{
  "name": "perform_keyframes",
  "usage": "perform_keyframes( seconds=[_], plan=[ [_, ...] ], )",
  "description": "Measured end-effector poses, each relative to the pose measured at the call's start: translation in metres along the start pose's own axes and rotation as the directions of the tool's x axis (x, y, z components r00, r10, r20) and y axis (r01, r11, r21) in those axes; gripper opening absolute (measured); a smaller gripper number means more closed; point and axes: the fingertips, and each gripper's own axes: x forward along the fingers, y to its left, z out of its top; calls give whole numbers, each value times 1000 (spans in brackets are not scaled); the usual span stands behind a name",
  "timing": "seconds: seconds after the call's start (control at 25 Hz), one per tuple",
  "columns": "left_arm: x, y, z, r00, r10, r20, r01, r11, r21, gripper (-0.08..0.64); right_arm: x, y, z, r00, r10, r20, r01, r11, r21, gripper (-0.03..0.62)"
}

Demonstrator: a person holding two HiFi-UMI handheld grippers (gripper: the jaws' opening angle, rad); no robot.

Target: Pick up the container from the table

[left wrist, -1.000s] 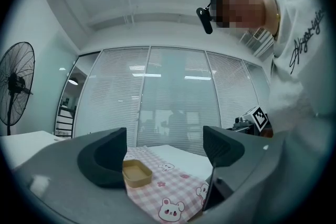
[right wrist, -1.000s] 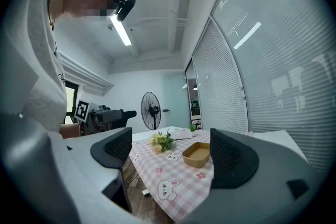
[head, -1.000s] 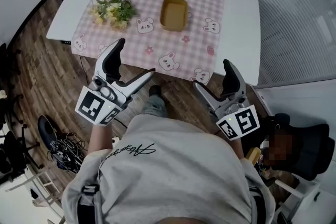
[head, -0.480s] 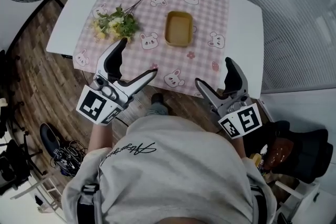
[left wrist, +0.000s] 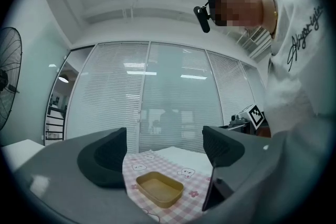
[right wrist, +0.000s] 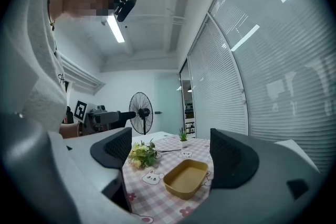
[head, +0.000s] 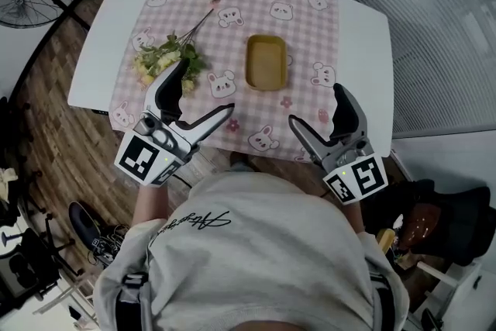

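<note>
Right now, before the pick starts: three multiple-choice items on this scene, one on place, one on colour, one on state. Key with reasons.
1. In the head view, where is the container?
A. On the checked cloth, right of the flowers
B. Held up in the air
C. Upside down on top of the flowers

2. What colour is the container?
A. Blue
B. White
C. Mustard yellow

3. How do the left gripper and right gripper stand?
A. Both shut on the container
B. Both open and empty, short of the container
C. Left shut, right open

Key:
1 A: it sits flat on the cloth beside the flowers.
2 C: it reads yellow in all three views.
3 B: each gripper view shows jaws apart, with the container lying beyond them.
</note>
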Motion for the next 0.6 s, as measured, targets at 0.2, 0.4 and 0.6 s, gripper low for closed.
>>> perform_keyframes(
  seconds=[0.2, 0.4, 0.6],
  plan=[
    [13, 16, -8, 999, -30, -11, 30, 1000, -9, 440, 13, -9, -3, 1000, -29, -5, 29, 1000, 4, 449],
    [22, 29, -15, 999, -47, -18, 47, 999, -24, 440, 23, -17, -3, 999, -41, -1, 41, 999, 4, 451],
    [31, 32, -18, 999, -49, -17, 48, 998, -46, 440, 29, -23, -8, 999, -27, -20, 27, 1000, 5, 451]
  ],
)
